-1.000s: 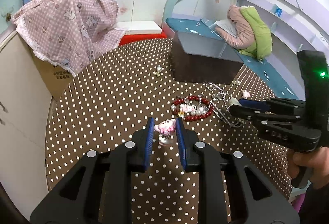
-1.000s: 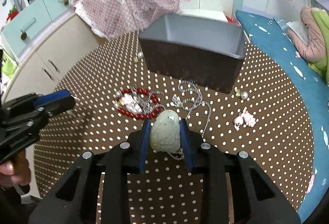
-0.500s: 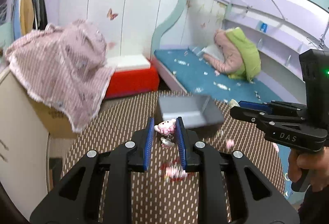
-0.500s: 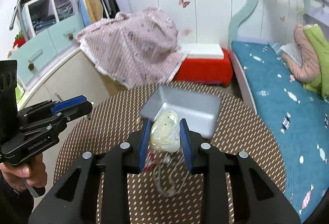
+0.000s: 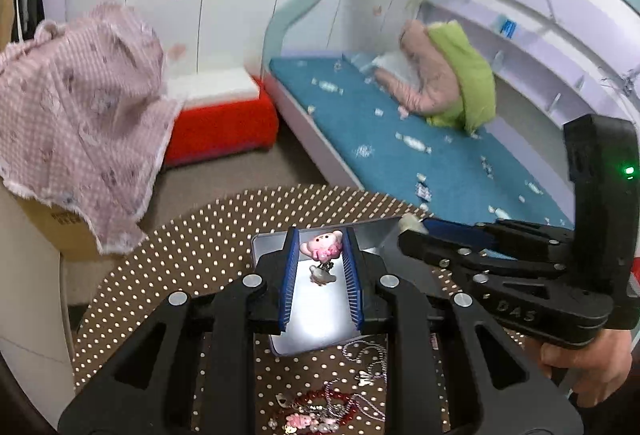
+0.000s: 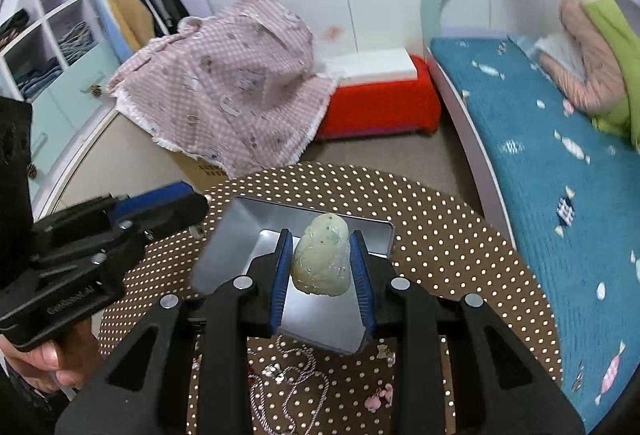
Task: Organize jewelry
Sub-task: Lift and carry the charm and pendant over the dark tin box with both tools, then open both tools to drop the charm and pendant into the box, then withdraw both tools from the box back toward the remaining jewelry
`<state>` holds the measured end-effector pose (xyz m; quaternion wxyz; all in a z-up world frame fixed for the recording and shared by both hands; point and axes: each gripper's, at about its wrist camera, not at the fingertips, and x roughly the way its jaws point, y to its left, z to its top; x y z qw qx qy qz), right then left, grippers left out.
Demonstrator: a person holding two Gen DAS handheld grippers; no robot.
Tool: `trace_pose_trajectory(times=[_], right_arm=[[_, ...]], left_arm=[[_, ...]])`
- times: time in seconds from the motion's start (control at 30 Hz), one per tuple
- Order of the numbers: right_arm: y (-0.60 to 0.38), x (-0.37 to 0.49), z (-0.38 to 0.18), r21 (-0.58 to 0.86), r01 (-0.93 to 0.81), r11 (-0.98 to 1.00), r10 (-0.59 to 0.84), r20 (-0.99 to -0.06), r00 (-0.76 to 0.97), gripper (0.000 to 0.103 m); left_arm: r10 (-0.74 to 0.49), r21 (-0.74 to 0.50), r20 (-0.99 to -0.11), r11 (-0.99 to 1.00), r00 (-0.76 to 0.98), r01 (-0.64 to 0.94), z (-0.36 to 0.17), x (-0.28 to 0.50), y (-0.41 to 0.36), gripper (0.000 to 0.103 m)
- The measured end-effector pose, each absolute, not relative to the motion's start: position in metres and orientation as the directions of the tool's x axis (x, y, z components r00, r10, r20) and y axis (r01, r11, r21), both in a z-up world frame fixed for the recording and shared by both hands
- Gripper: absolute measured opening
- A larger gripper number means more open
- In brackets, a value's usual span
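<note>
— What's each hand got, over that grey box (image 5: 316,319)?

— The left gripper (image 5: 320,249) is clamped on a small pink charm (image 5: 321,246), with a little metal piece dangling under it, held above the box's open inside. The right gripper (image 6: 320,259) is pinched tight on a pale green jade pendant (image 6: 321,260), also over the box.

— And the rest of the jewelry?

— On the polka-dot tablecloth (image 6: 440,235), just in front of the box: a silver chain (image 6: 288,383) and a red bead bracelet (image 5: 320,411).
</note>
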<state>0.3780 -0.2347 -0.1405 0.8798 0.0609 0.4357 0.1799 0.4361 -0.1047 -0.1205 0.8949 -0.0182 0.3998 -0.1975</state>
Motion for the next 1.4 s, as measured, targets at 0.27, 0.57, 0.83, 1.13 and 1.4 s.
trace_pose_trajectory(times=[0.27,0.57,0.83,1.13,1.4], right_arm=[[-0.251,0.371,-0.130,0.292,-0.205,0.934,0.356,-0.715,0.602,0.074],[-0.265,0.335,-0.093,0.283,-0.161,0.946,0.310,-0.632,0.710,0.096],[-0.262,0.300,-0.066,0.285,-0.171,0.943,0.311,-0.575,0.757,0.096],[-0.261,0.258,-0.049,0.282,-0.174,0.943,0.304,-0.524,0.796,0.095],[-0.260,0.226,-0.064,0.225,-0.157,0.962,0.258,-0.549,0.795,0.095]], left_arm=[[-0.288,-0.150,-0.702,0.954,0.651,0.260,-0.123,0.432,-0.082,0.090],[-0.181,-0.081,-0.626,0.983,0.758,0.167,-0.092,0.385,-0.052,0.097],[-0.134,-0.071,-0.560,0.991,0.818,0.114,-0.069,0.332,-0.026,0.098],[-0.107,-0.046,-0.516,0.994,0.850,0.097,-0.060,0.289,-0.019,0.098],[-0.111,-0.035,-0.533,0.993,0.839,0.109,-0.076,0.264,-0.021,0.098]])
